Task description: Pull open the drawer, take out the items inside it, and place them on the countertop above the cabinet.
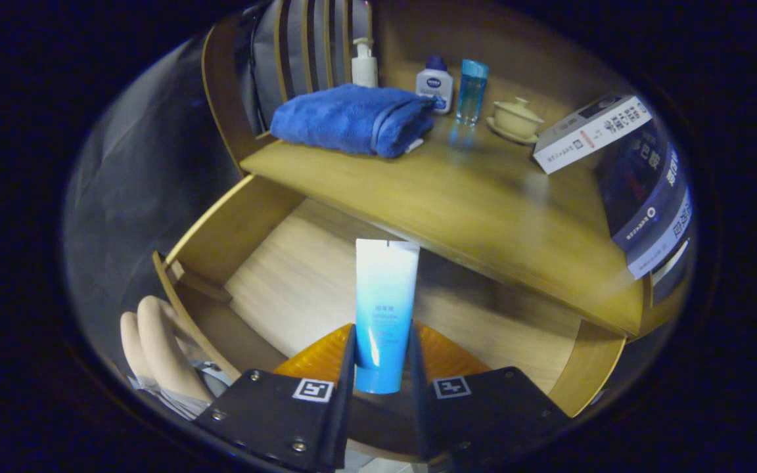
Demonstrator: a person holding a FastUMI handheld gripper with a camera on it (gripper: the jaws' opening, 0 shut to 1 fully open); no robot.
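**Tube clamped above the open drawer, bench top waiting**

At the left, the open drawer (234,230) shows its side wall and a pale wood floor, bare where it can be seen. Over the middle of that floor the hand-held gripper (382,368) is closed on the blue-and-white tube (385,309): both fingers press its lower body just above the cap, with the crimped end pointing away, toward the front edge of the bench (483,217).

The tube looks like soft plastic, light and squashy, with a glossy skin that may slide under pressure. Holding it low, near the stiffer cap shoulder, seems sound; a hard squeeze higher up would probably dent it or let it swing.

On the bench, a folded blue towel (352,118) lies at the back left corner, then a pump bottle (364,62), a small white bottle (435,82), a clear blue bottle (472,90), a lidded cup (516,118) and a box (592,131) toward the right edge. The bare strip along the front edge looks the easiest landing place.
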